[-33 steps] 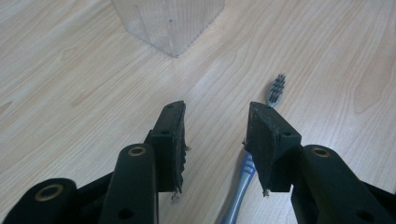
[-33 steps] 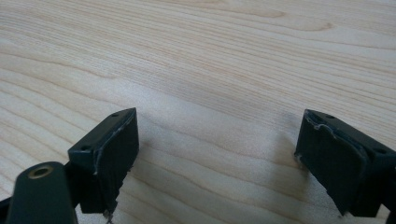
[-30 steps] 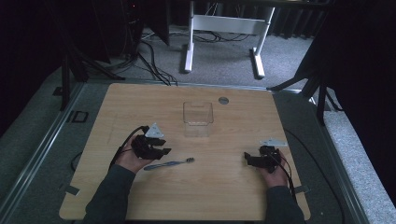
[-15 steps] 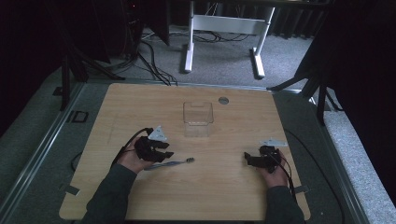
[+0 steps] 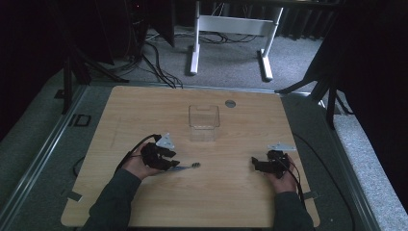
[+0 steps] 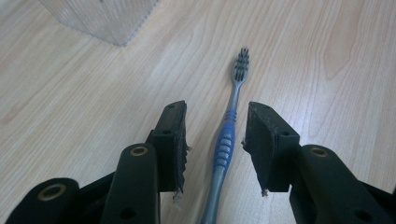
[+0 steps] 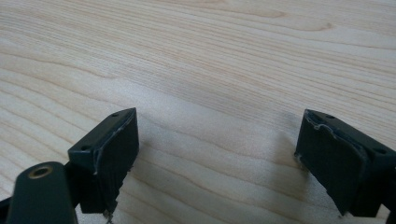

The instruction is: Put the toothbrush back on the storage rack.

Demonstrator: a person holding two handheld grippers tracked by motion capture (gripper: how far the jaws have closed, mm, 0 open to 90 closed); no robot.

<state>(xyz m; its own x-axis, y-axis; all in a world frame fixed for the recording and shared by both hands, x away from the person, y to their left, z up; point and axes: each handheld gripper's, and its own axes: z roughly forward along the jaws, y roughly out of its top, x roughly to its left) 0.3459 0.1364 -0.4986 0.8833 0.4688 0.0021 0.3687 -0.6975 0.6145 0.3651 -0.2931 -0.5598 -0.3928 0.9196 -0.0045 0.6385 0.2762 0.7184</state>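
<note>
Pads of the left claw (image 6: 215,142) are seen straddling the blue grip of a toothbrush (image 6: 228,140) in the left gripper view, one pad on each side with bare wood showing between pad and handle, so the claw is released and nothing is grasped. By a small amount its jaws have just been closing, with the handle lying between them. The toothbrush is laid flat on the wooden surface (image 6: 327,56), its bristled head pointed away from the claw. In the high view the left claw (image 5: 169,161) is found at the near left of the surface (image 5: 144,110), and the toothbrush (image 5: 188,166) is seen reaching out to its right. A clear ribbed container (image 6: 100,16) is stood farther off, at the middle of the surface in the high view (image 5: 204,122), well apart from the brush. The right claw (image 7: 217,154) is held wide and released over bare wood; in the high view it (image 5: 259,164) is seen at the near right, well apart from the toothbrush. A small round disc (image 5: 230,103) is set in the surface near the far edge.
</note>
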